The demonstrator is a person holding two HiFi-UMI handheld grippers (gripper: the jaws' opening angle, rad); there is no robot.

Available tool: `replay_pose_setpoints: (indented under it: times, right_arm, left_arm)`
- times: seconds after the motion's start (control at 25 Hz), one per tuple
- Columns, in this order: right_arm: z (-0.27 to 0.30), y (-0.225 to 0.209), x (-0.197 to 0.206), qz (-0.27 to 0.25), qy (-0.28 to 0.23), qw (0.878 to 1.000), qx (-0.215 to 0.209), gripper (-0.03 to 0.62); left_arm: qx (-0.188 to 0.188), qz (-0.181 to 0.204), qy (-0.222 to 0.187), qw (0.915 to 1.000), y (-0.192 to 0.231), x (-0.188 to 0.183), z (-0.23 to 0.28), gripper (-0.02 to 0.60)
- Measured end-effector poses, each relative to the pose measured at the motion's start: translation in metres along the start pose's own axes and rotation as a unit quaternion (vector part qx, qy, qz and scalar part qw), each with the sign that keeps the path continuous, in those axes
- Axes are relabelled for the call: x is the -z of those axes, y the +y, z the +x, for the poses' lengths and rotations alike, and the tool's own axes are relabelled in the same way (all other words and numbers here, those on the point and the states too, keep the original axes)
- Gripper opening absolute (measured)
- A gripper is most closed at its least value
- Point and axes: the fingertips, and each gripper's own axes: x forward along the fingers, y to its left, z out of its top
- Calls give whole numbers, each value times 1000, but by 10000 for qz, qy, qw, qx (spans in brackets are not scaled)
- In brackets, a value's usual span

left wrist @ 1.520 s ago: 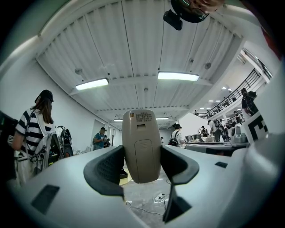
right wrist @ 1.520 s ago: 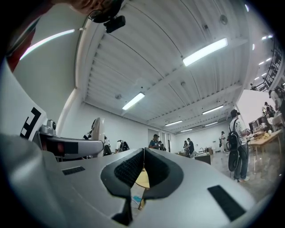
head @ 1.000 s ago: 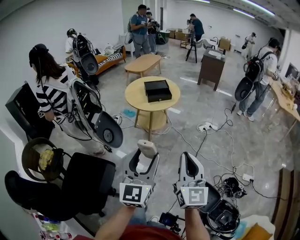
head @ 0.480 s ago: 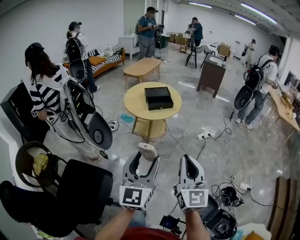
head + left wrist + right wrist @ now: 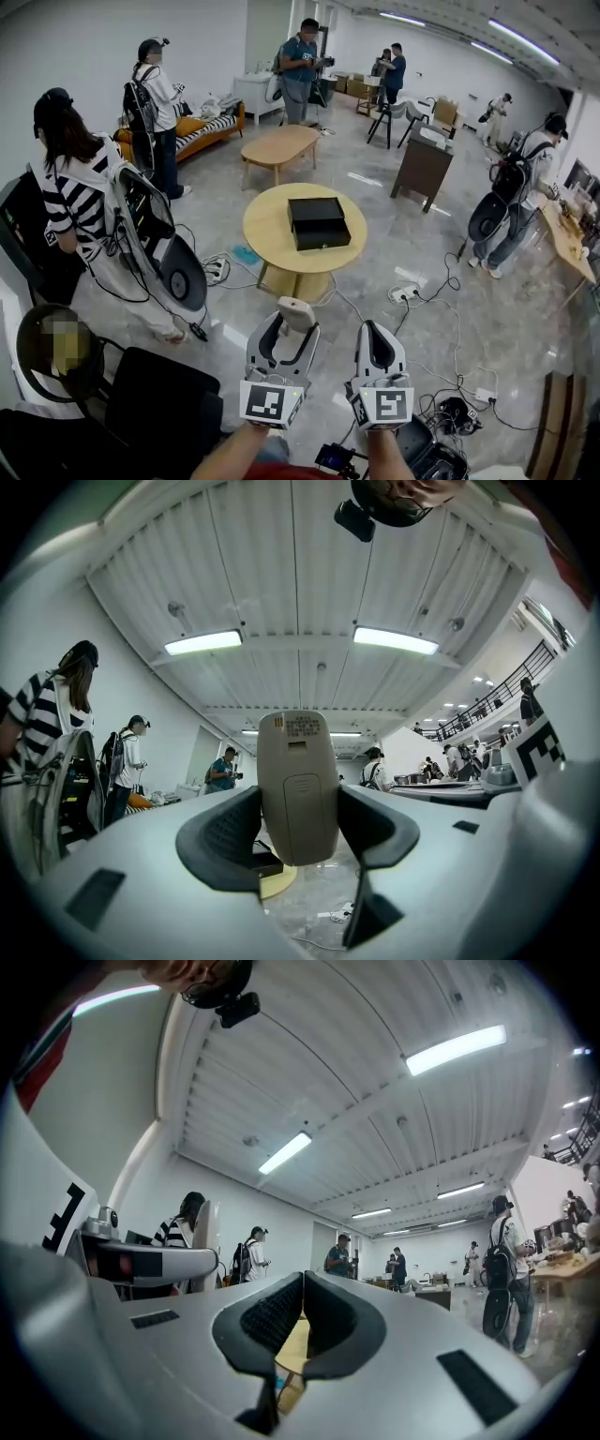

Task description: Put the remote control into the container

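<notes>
- Grey floor (image 5: 394,220): a bare stretch lies between the grippers and the round table, with cables (image 5: 427,286) trailing across it to the right.
- Person in a striped top (image 5: 70,192) stands off to the left, well apart from the table's left edge.
- Round table (image 5: 267,234): light wood, free floor showing all round its rim.
- Container (image 5: 319,223): a black open box on the tabletop, close to the right edge and well in from the left edge.
- Left gripper (image 5: 298,822): held low in front, well short of the table, jaws part-way apart and clamped on the remote control.
- Right gripper (image 5: 302,1312): just beside the left one, pads pressed together, nothing between them.
- Remote control (image 5: 297,785): beige, upright between the left pads, its top end sticking out past them.
</notes>
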Motion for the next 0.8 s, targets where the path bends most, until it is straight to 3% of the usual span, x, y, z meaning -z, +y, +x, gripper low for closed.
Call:
replay_pose_setpoints:
  times: [0.4,0.64,0.8]
  right_arm:
    - [92,1,20,-110,109,9997,176,23]
    - [124,40,8,-180,32,9996,193,23]
    - [133,32,13,58,82,9996,249,23]
  left_arm:
    - [80,-171,63,9998,65,25,65,264]
    - [193,-274,-76,9994,111,10,66,264]
    - [296,-305,114,9990,112,14,78,264]
